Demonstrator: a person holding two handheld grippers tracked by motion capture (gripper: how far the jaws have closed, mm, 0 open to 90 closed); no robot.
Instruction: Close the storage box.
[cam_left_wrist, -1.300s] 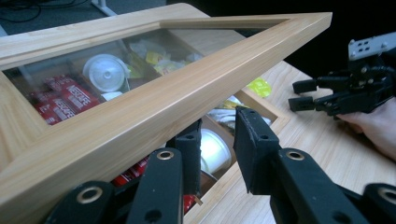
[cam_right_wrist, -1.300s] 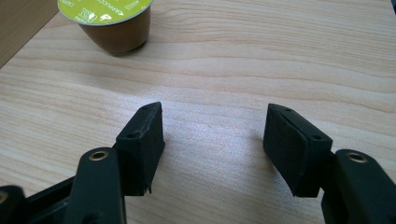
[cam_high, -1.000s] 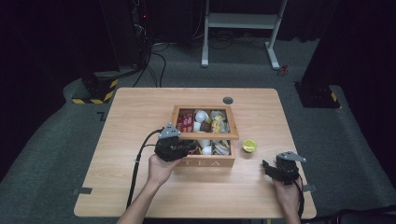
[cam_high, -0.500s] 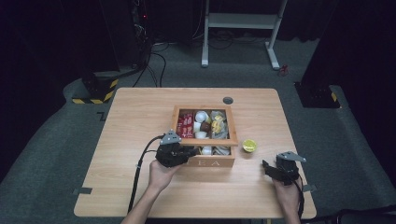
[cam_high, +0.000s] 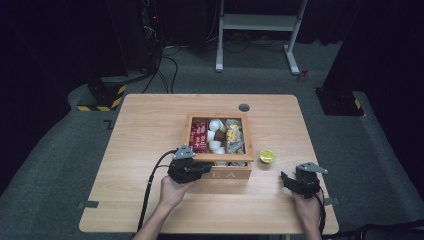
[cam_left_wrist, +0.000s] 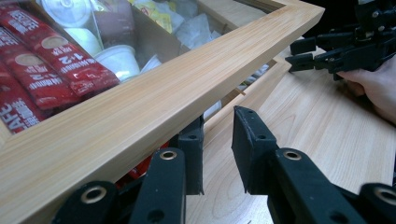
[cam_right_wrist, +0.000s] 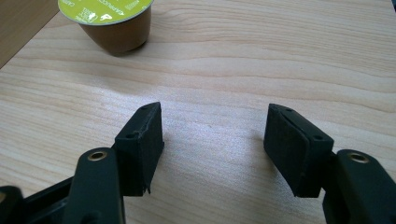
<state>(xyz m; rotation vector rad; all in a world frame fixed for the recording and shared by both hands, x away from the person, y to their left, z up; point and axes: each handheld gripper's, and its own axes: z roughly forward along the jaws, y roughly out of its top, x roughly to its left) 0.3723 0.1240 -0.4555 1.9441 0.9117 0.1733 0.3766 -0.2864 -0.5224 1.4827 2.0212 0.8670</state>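
A wooden tea box (cam_high: 227, 174) stands mid-table, with red sachets (cam_high: 199, 136), white cups (cam_high: 215, 125) and yellow packets under its glass-paned lid. My left gripper (cam_high: 201, 170) is low at the box's front left corner. In the left gripper view its jaws (cam_left_wrist: 218, 154) stand a little apart with only table between them. One finger (cam_left_wrist: 191, 158) sits under the lid's wooden front rail (cam_left_wrist: 163, 98), the other outside it. My right gripper (cam_high: 285, 180) rests open near the table's front right (cam_right_wrist: 215, 140). A green-topped coffee capsule (cam_high: 267, 156) (cam_right_wrist: 112, 23) stands just beyond it.
A round cable hole (cam_high: 244, 107) lies behind the box. The left gripper's cable (cam_high: 150, 190) trails back over the table's front edge. A white stand (cam_high: 260, 30) and black equipment are on the floor beyond the table.
My left gripper has sunk and drawn slightly nearer along the box's front left corner. The right gripper and the capsule have not moved.
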